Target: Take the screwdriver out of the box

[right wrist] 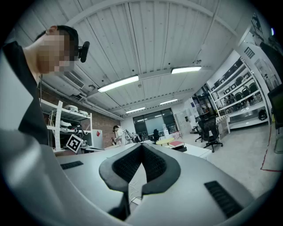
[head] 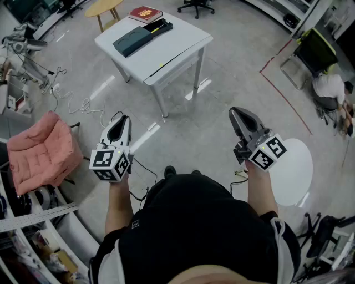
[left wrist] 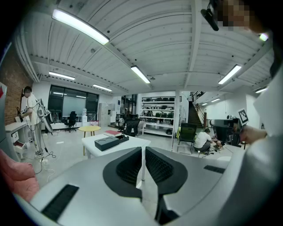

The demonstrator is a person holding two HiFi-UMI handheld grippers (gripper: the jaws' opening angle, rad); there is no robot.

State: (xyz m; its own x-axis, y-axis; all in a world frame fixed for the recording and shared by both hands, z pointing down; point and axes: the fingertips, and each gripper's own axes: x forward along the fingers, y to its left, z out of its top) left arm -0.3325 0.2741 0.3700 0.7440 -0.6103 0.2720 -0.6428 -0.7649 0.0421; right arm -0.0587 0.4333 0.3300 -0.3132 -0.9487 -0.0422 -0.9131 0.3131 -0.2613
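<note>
You are holding both tools out ahead of you, well apart from the work. The left gripper is showing its jaws closed together with nothing between them, and the right gripper is likewise clenched on nothing. So both are standing empty and will need opening before any grasp. Looking outward from the jaws, the white table is standing across a stretch of bare floor, ahead and a little to your left. The dark box is lying on its far-left part, just beside a red book. A thin yellow streak is lying in the black far end of that box. It is too small here to be sure, but it is probably the screwdriver. Its long axis is running along the box, slanting from near-left to far-right as you are facing it. The left gripper is sitting almost in line with the box, while the right one is standing well off to the side. The left is therefore looking like the nearer hand, once you are walking up to the table.
</note>
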